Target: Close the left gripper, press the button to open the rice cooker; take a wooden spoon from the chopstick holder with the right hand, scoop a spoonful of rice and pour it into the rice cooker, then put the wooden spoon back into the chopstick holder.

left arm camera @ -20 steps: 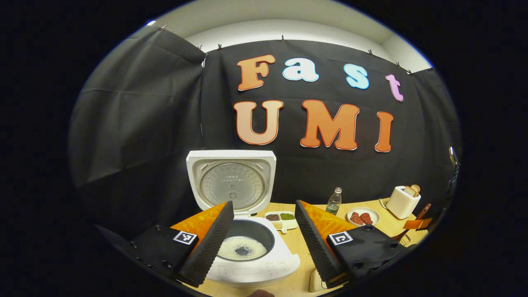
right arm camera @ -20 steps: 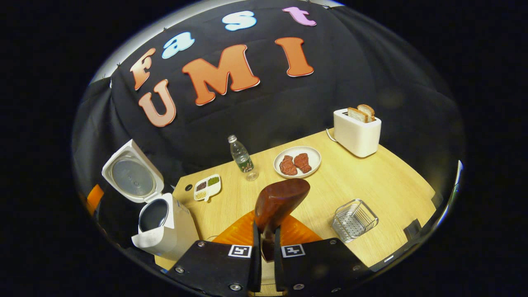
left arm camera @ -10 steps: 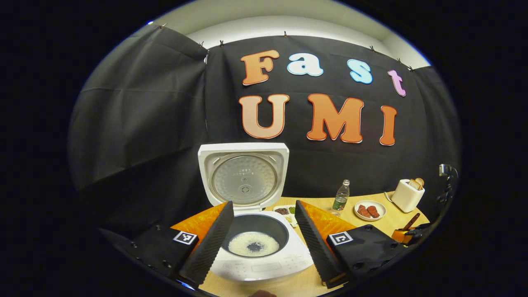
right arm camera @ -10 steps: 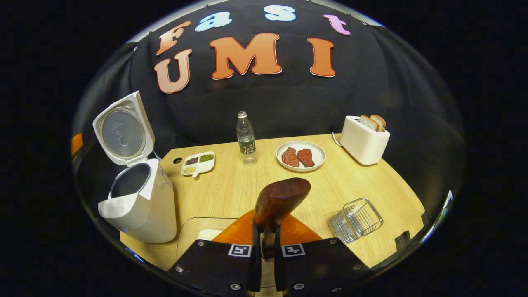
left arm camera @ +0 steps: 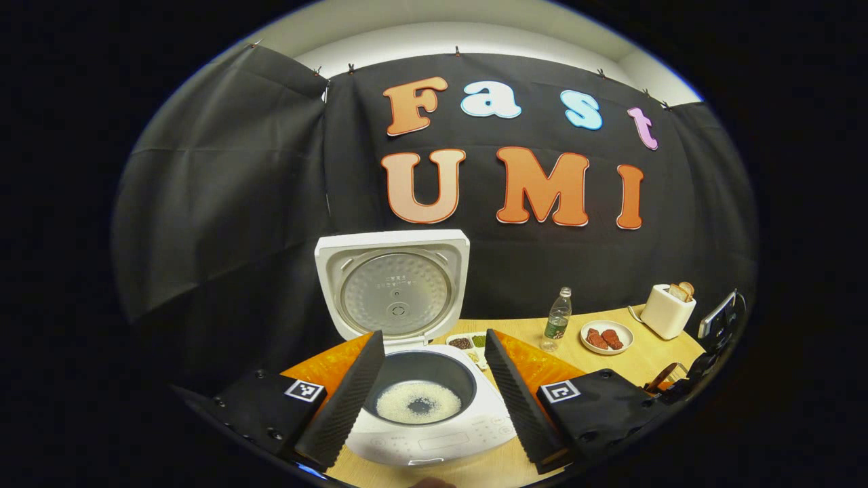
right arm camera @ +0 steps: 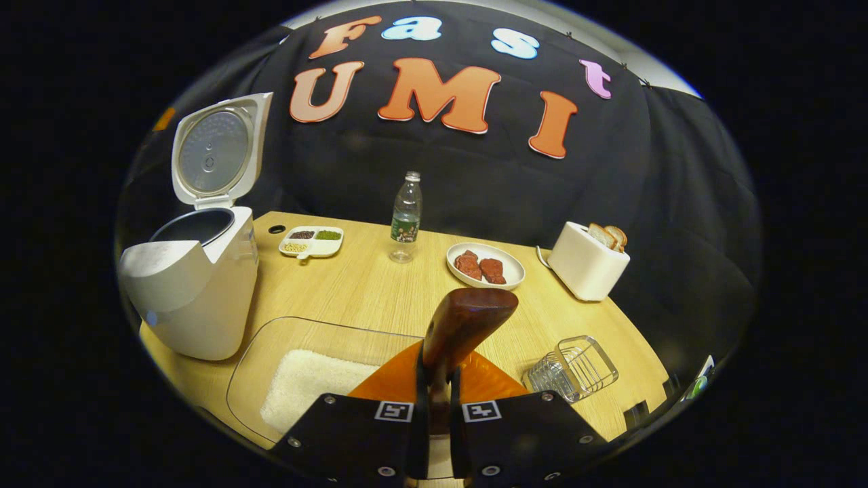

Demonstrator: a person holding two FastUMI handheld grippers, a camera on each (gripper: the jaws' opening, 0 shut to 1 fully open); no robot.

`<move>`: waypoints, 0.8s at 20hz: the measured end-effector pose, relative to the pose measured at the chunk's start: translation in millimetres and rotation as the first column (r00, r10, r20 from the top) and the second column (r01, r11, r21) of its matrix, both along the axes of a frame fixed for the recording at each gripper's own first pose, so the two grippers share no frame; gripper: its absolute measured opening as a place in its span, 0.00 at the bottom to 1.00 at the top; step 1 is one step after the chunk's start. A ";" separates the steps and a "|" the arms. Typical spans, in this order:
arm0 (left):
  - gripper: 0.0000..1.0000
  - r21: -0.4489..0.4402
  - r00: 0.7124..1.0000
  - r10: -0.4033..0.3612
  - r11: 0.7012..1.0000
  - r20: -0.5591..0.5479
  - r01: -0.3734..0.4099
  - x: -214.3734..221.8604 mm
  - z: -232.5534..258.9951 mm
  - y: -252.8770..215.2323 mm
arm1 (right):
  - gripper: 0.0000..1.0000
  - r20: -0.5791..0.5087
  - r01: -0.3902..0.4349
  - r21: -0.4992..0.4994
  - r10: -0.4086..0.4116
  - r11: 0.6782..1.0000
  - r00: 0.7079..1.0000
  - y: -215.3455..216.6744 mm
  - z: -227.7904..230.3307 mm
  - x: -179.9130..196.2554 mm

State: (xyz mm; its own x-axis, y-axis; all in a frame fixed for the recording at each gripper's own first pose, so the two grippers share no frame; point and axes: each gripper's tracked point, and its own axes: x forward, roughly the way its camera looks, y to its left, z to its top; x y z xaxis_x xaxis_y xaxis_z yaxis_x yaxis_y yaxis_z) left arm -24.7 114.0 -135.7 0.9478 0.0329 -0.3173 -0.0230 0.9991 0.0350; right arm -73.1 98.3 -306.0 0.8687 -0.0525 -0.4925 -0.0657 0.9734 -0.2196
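The white rice cooker (left arm camera: 434,434) stands with its lid (left arm camera: 393,291) up, and a thin layer of rice (left arm camera: 418,401) lies in its dark pot. My left gripper (left arm camera: 430,400) hovers open in front of it, with the pot showing between the fingers. My right gripper (right arm camera: 434,390) is shut on the handle of the wooden spoon (right arm camera: 468,325), whose dark bowl points forward over the table. A clear tray of white rice (right arm camera: 305,379) lies just left of that gripper. The wire chopstick holder (right arm camera: 573,369) lies tipped over to its right. The cooker (right arm camera: 190,285) sits at the table's left end.
Along the back of the wooden table (right arm camera: 352,291) stand a small divided dish of beans (right arm camera: 312,240), a water bottle (right arm camera: 405,217), a plate of meat (right arm camera: 485,266) and a white toaster (right arm camera: 588,261) with bread. The table's right edge runs close to the holder.
My right gripper has swung and dropped with the spoon, bringing the rice tray into view below it. The left gripper has shifted slightly in front of the open cooker and stays open.
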 end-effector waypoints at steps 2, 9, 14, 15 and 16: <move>1.00 -0.004 1.000 -0.019 1.000 -0.019 0.018 0.7 -5.7 -5.6 | 0.12 0.008 -0.021 0.006 0.021 1.000 1.000 7.1 -2.7 -3.3; 1.00 0.002 0.998 -0.053 0.999 -0.034 0.053 2.7 -11.3 -10.7 | 0.12 -0.020 -0.005 0.118 0.008 0.993 1.000 36.5 -11.5 -18.9; 1.00 -0.013 0.997 -0.054 0.999 -0.057 0.053 1.6 -18.7 -3.9 | 0.12 -0.068 -0.013 0.173 0.025 0.985 0.997 60.0 -17.0 -16.5; 1.00 -0.016 0.997 -0.051 0.999 -0.053 0.050 2.4 -17.1 -2.0 | 0.12 -0.075 -0.002 0.188 0.016 0.982 0.997 58.7 -16.9 -15.9; 1.00 -0.020 0.998 -0.049 0.999 -0.048 0.048 3.3 -16.1 0.1 | 0.12 -0.085 0.016 0.203 0.002 0.979 0.996 57.5 -18.0 -15.1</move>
State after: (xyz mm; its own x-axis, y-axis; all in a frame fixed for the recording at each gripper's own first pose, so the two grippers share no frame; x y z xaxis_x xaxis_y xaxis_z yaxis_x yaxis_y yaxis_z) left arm -21.4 114.2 -151.8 0.9316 -0.0192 -0.3629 0.0268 0.9995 0.0159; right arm -88.2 155.8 -324.0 0.8234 0.0503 -0.5652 -0.0685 0.9976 -0.0110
